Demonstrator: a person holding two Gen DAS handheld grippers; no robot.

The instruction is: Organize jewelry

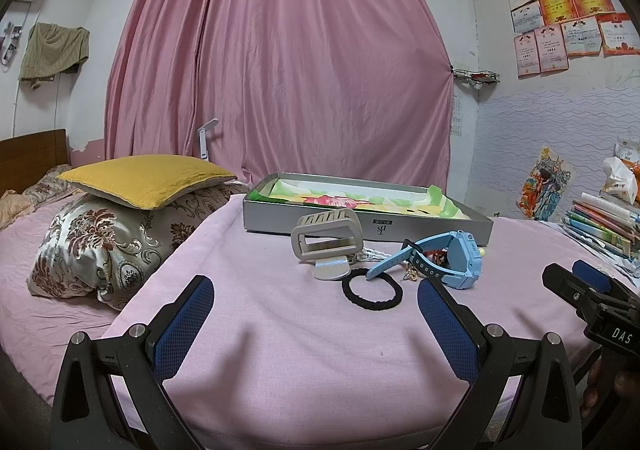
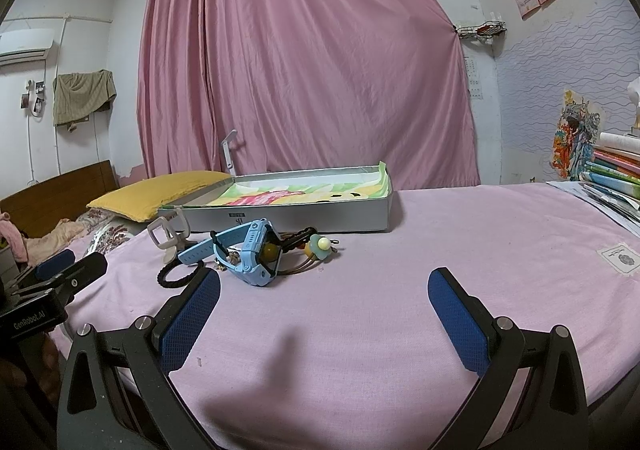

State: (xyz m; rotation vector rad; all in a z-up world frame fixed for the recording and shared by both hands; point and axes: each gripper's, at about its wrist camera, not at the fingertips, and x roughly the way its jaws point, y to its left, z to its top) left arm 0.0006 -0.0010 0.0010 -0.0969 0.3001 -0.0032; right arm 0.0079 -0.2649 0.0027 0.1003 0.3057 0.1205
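On the pink-covered table lie a beige hair claw clip, a black hair tie, a blue smartwatch and beaded cords with a pale green charm. Behind them sits a shallow grey box with a colourful lining. My left gripper stands open just short of the hair tie. My right gripper is open too, the watch just beyond its left fingertip. Nothing is held.
Floral and yellow pillows lie on a bed at the left. Stacked books occupy the right edge of the table. A pink curtain hangs behind. A white label is on the cloth at right.
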